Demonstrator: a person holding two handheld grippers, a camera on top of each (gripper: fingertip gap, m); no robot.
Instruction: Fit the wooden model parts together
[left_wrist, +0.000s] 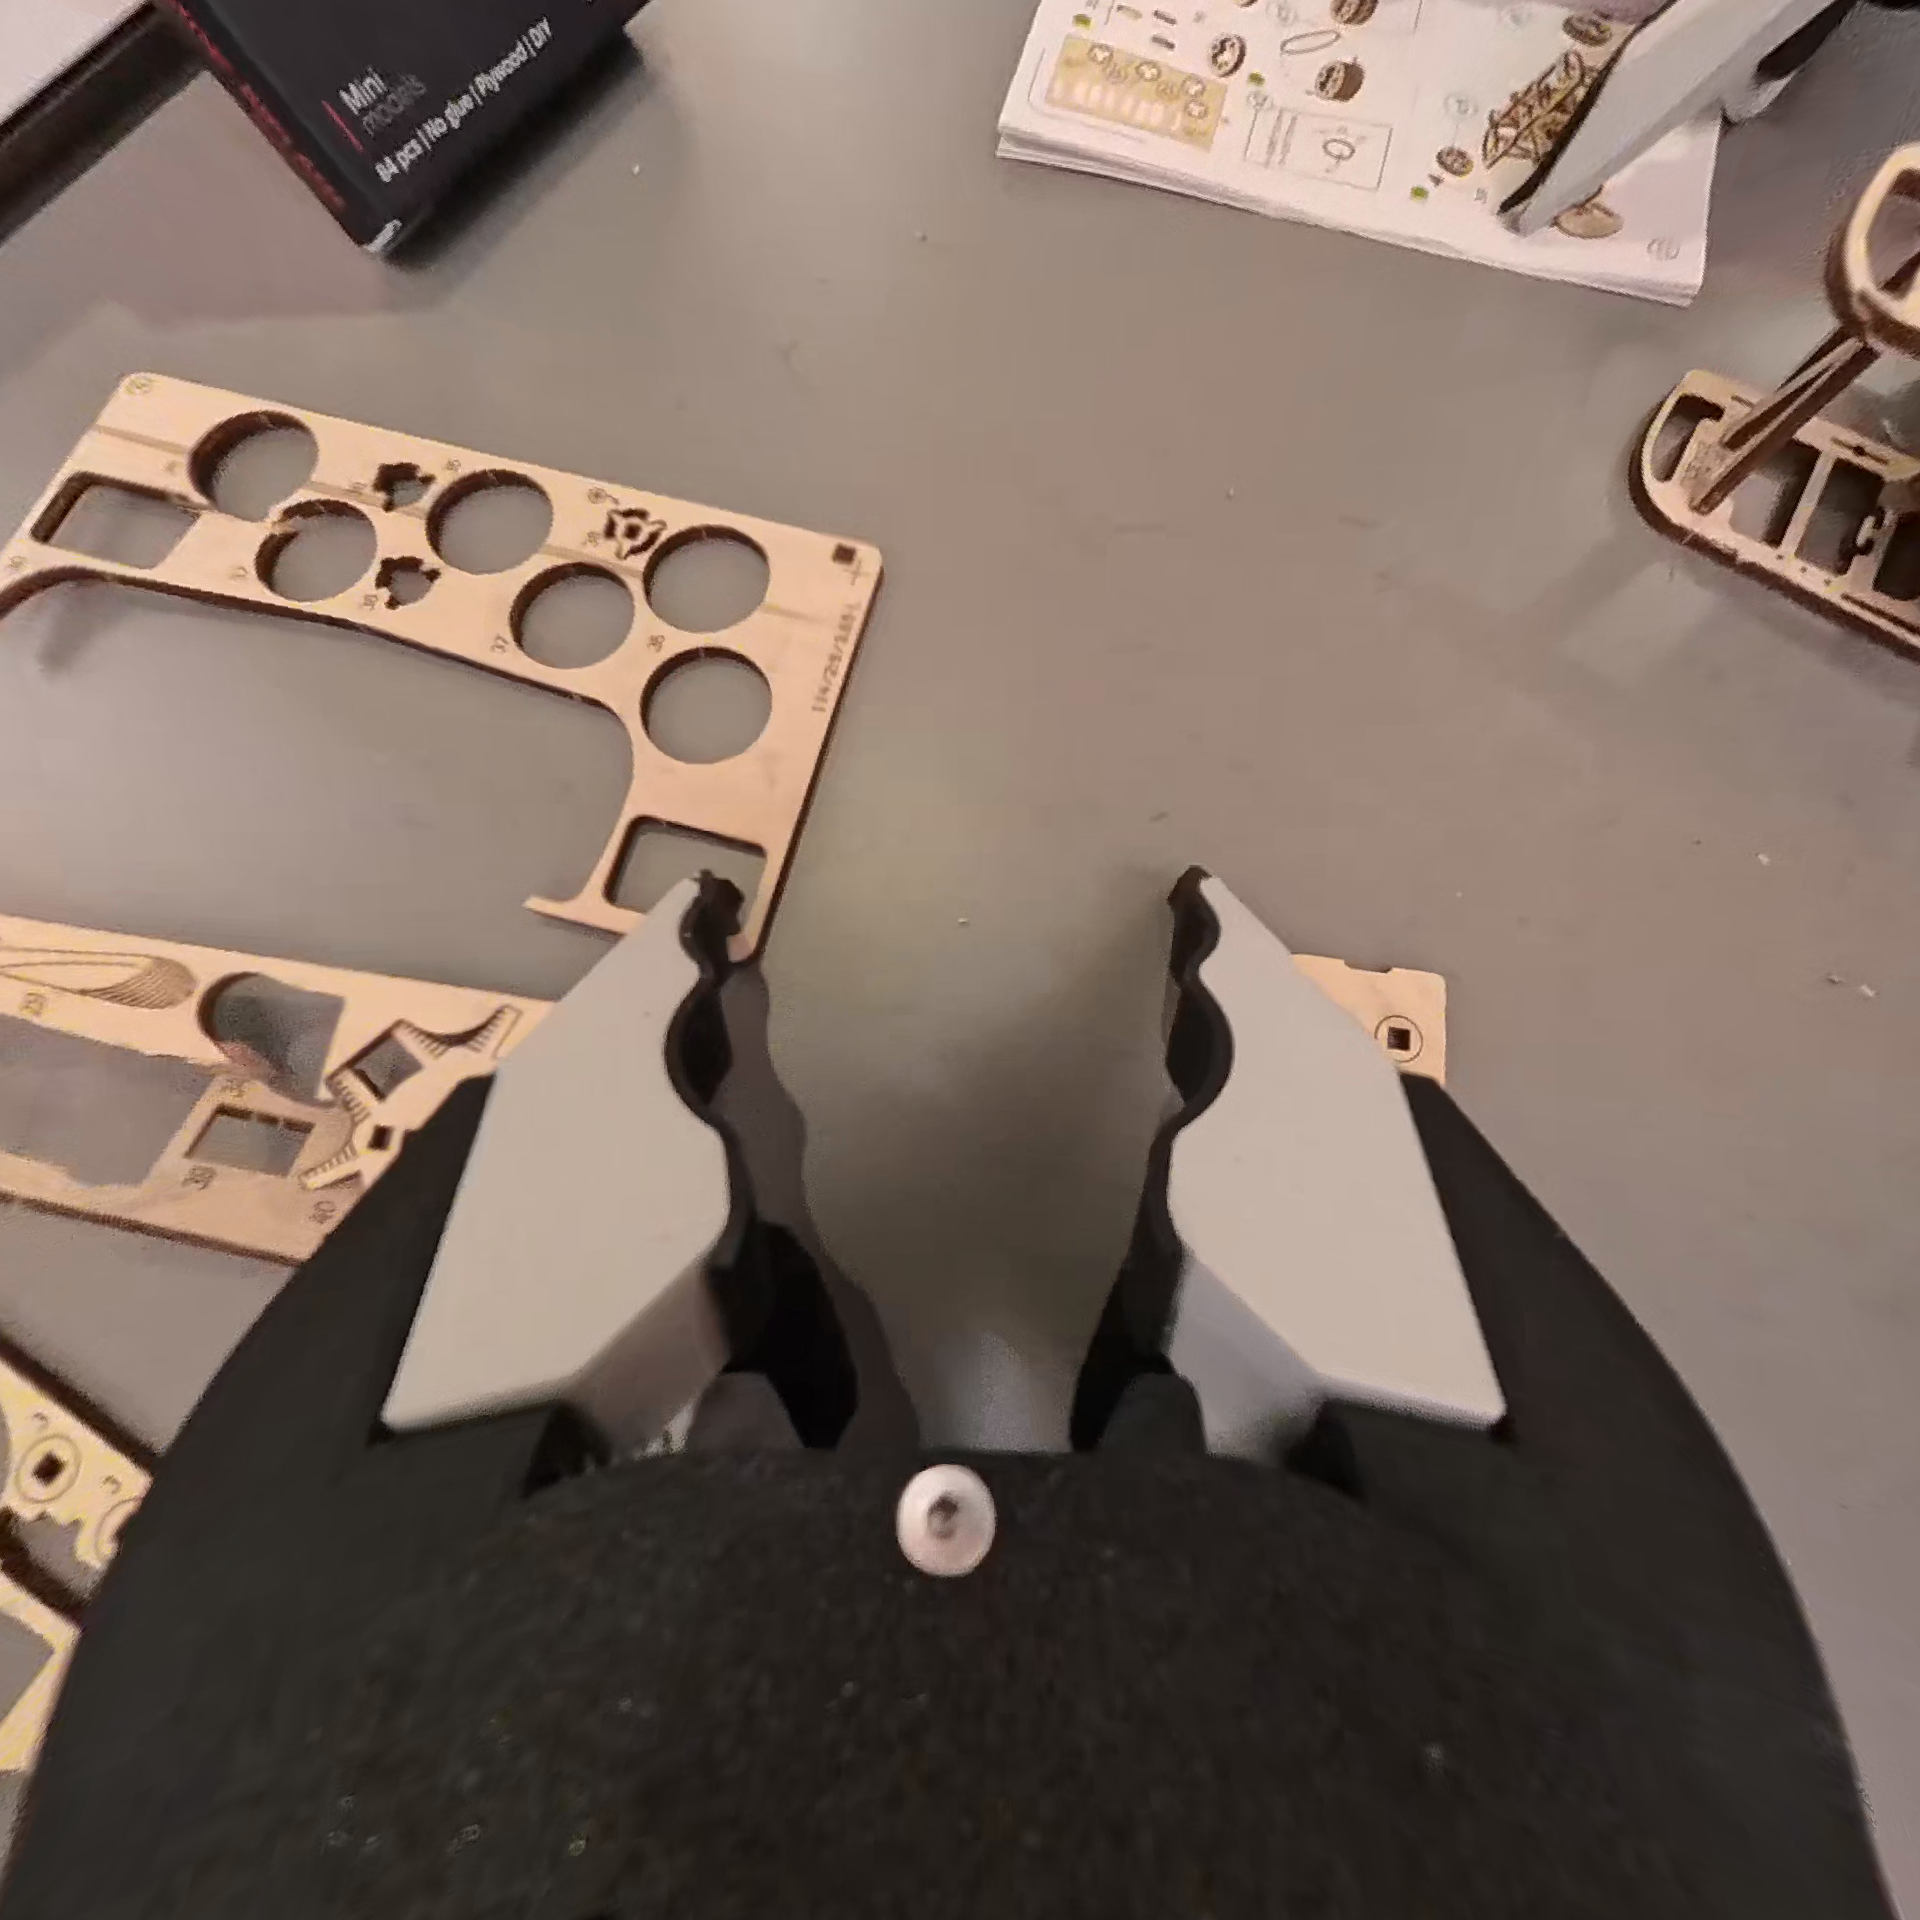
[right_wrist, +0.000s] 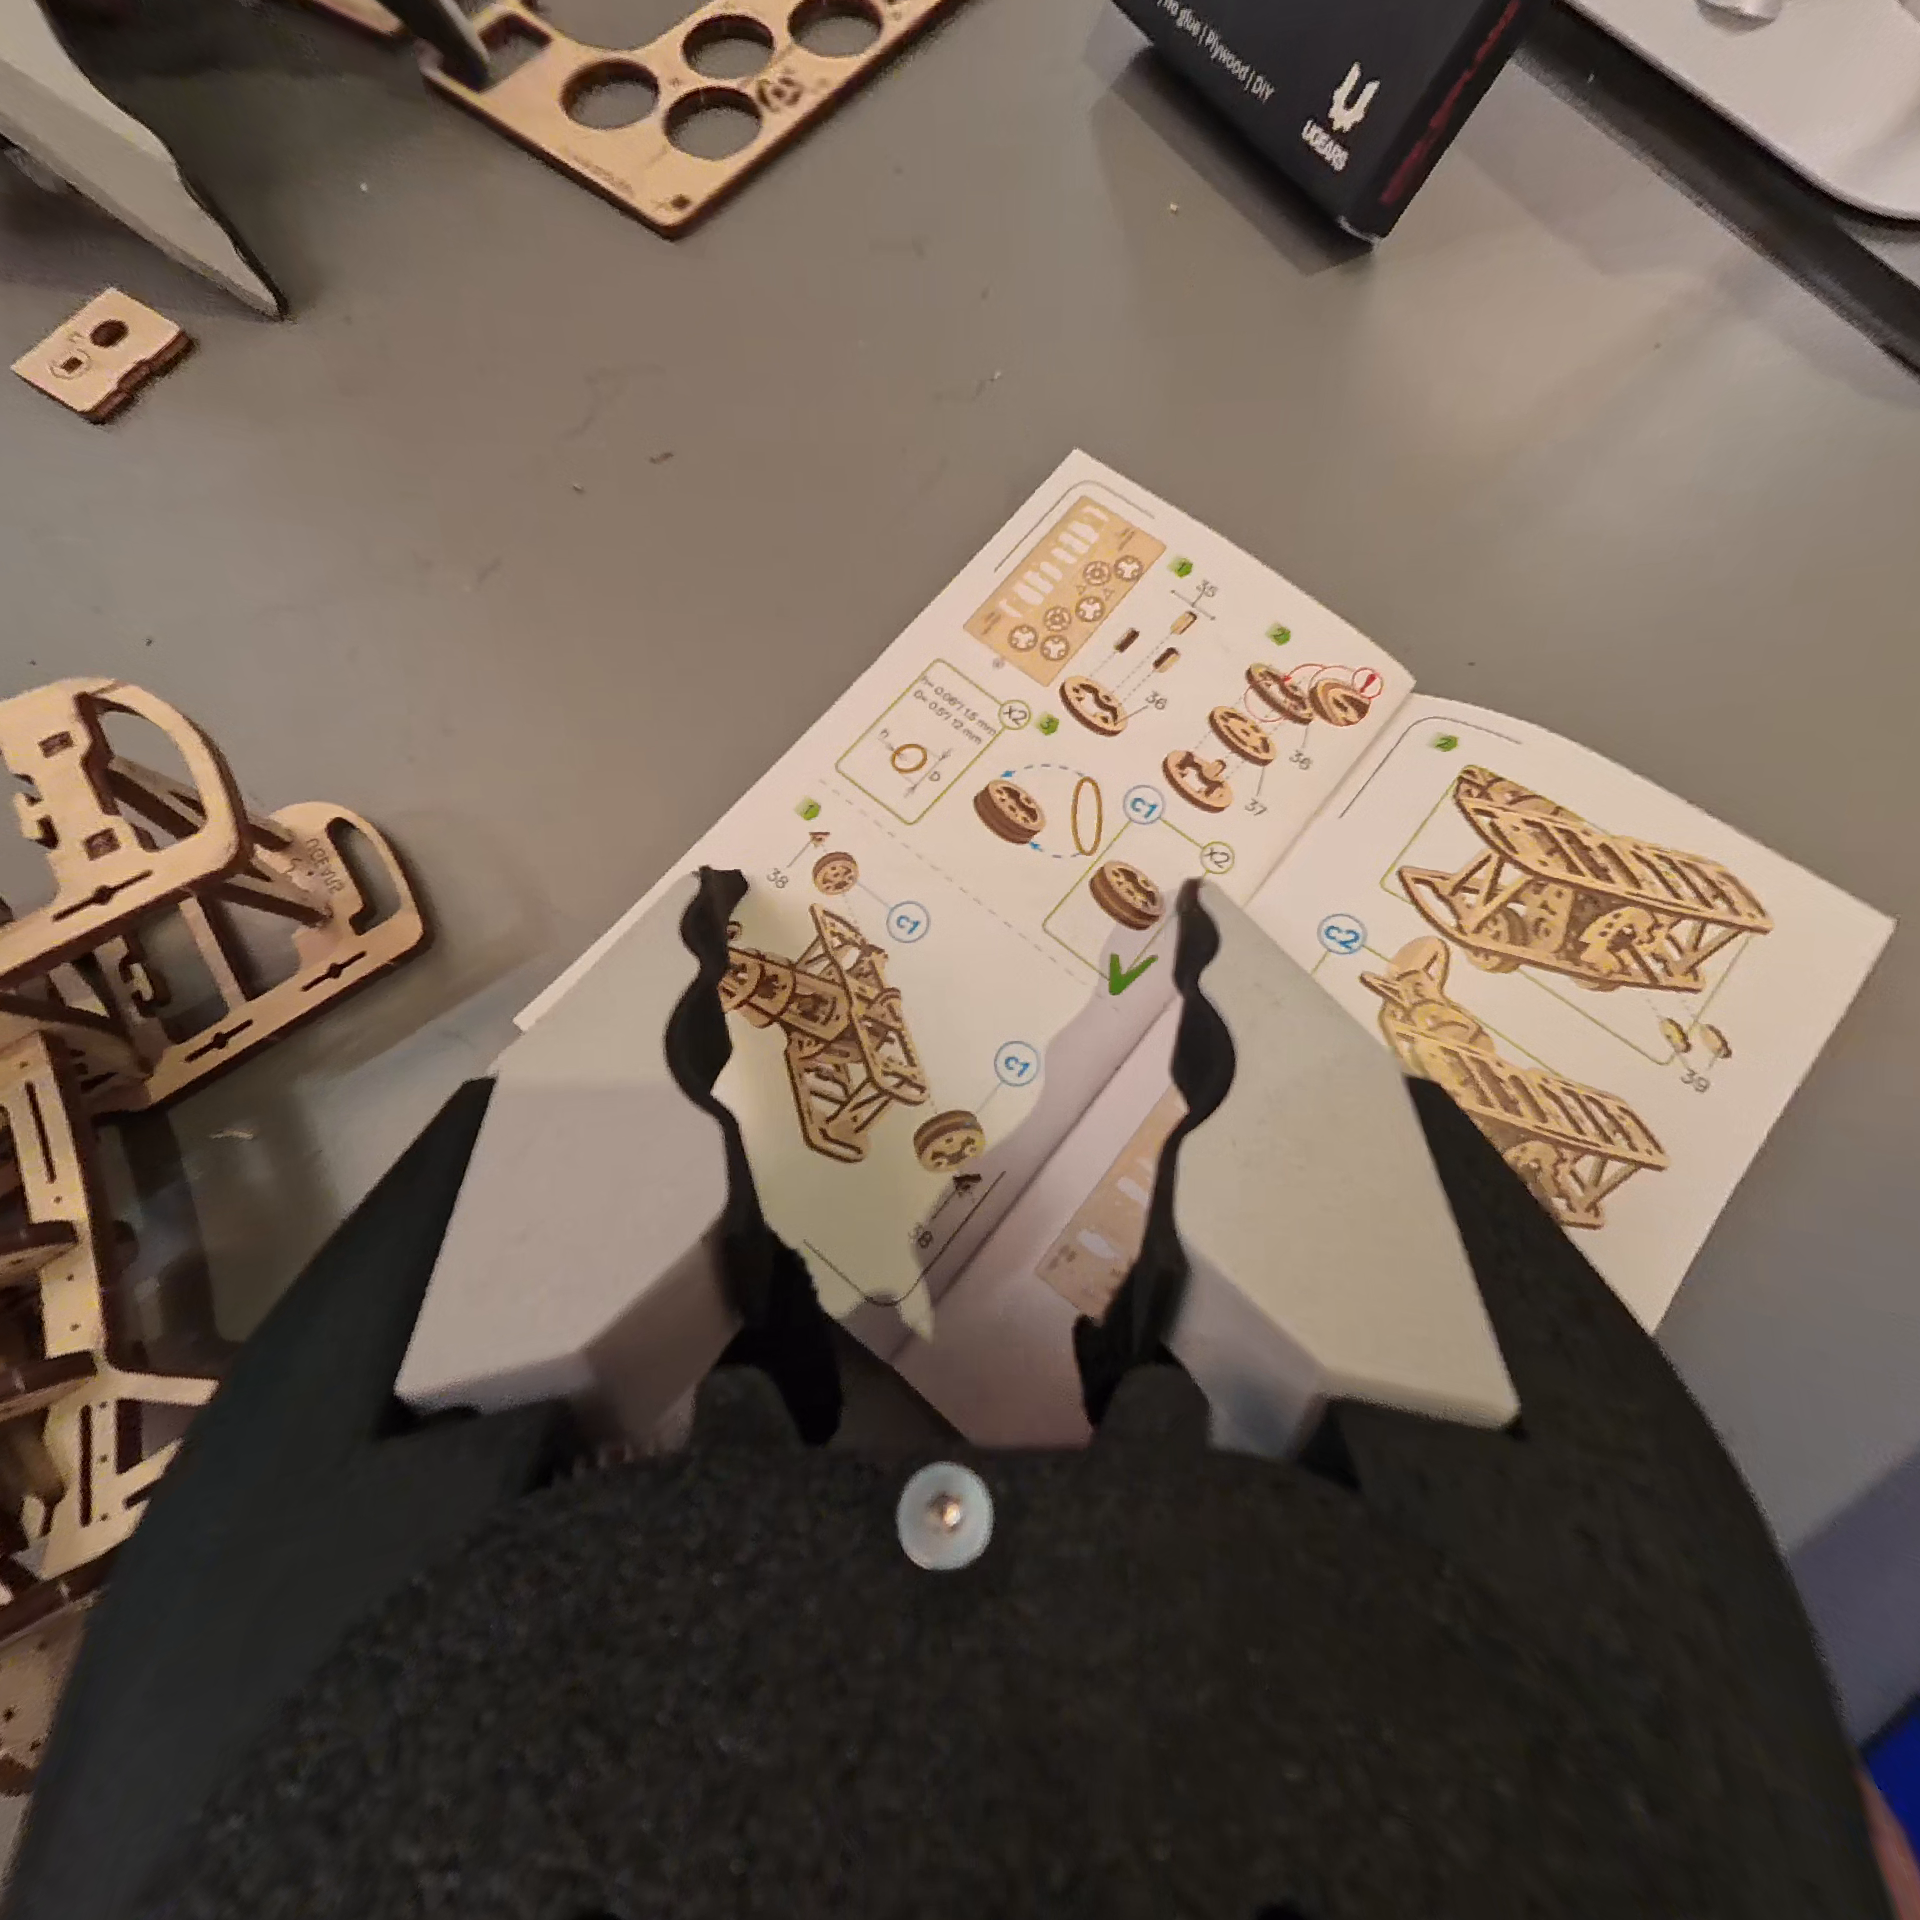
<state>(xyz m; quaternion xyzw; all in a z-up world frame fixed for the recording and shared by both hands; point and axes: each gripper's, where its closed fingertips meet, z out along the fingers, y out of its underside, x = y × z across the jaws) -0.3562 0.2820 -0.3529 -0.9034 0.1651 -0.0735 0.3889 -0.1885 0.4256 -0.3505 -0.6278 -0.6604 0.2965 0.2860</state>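
My left gripper is open and empty above the grey table. A small square wooden piece lies just right of its right finger; it also shows in the right wrist view. A punched-out plywood sheet with round holes lies to its left. A half-built wooden model stands at the right edge, and at the left of the right wrist view. My right gripper is open and empty over the open instruction booklet.
A black kit box lies at the far left, also seen in the right wrist view. More part sheets lie at the left. The booklet lies at the far right under the right gripper's finger. The small square wooden piece is about 4 centimetres from my left fingertips and 20 centimetres from my right. It turns up in the right wrist view as well.
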